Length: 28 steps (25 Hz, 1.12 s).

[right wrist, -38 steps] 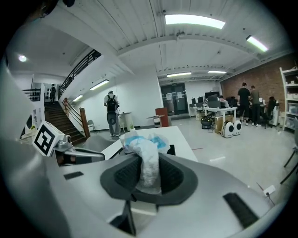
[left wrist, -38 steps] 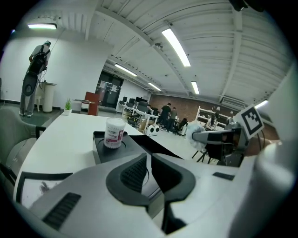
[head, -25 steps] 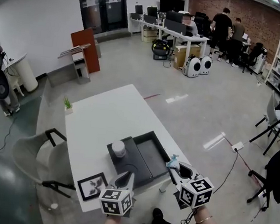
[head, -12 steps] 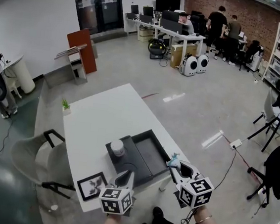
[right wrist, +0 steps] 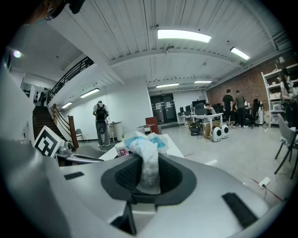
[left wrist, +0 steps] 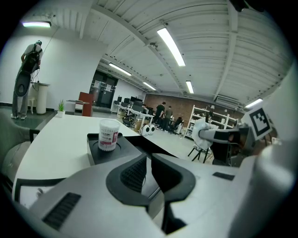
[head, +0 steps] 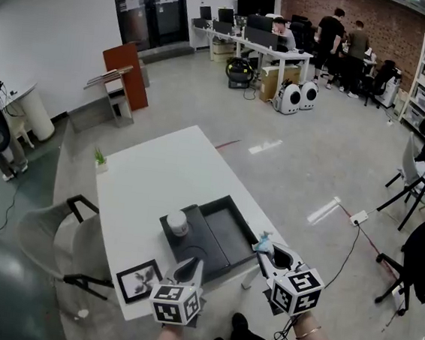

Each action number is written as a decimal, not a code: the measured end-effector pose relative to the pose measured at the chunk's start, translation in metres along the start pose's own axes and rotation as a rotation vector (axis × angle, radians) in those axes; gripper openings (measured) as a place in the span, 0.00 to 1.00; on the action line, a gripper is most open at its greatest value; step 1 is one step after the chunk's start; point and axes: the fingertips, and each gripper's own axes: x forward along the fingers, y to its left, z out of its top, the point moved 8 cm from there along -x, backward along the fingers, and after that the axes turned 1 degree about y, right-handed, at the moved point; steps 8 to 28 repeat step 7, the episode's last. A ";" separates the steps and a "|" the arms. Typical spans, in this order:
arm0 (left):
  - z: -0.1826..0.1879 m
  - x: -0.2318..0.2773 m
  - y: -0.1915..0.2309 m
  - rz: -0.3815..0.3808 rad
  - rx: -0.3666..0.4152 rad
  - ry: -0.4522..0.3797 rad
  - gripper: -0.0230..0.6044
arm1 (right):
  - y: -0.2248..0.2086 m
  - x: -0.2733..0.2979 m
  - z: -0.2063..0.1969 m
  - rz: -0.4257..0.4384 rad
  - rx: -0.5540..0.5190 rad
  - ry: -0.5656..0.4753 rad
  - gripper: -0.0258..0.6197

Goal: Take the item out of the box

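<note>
A dark grey box (head: 225,231) lies open on the white table (head: 159,175). A white tub (head: 178,223) with a pink label stands in the round recess on the box's left half. To the right of the box's corner, my right gripper (head: 264,255) is shut on a soft white-and-blue packet (head: 263,245). The packet (right wrist: 146,148) sticks up from between that gripper's (right wrist: 149,174) pads. My left gripper (head: 189,267) points at the box's near edge, with the tub (left wrist: 108,135) straight ahead. Its jaws (left wrist: 149,172) stand together with only a thin slit.
A black-framed picture (head: 139,281) lies at the table's near left corner, and a small potted plant (head: 102,159) stands at the far left edge. A grey chair (head: 54,236) is left of the table. Desks and people are far back.
</note>
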 end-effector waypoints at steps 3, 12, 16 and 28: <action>-0.001 0.002 -0.001 0.003 0.000 -0.003 0.09 | -0.002 0.001 -0.001 0.005 -0.001 0.000 0.16; -0.002 0.004 -0.002 0.006 -0.001 -0.006 0.09 | -0.004 0.002 -0.003 0.014 -0.003 0.000 0.16; -0.002 0.004 -0.002 0.006 -0.001 -0.006 0.09 | -0.004 0.002 -0.003 0.014 -0.003 0.000 0.16; -0.002 0.004 -0.002 0.006 -0.001 -0.006 0.09 | -0.004 0.002 -0.003 0.014 -0.003 0.000 0.16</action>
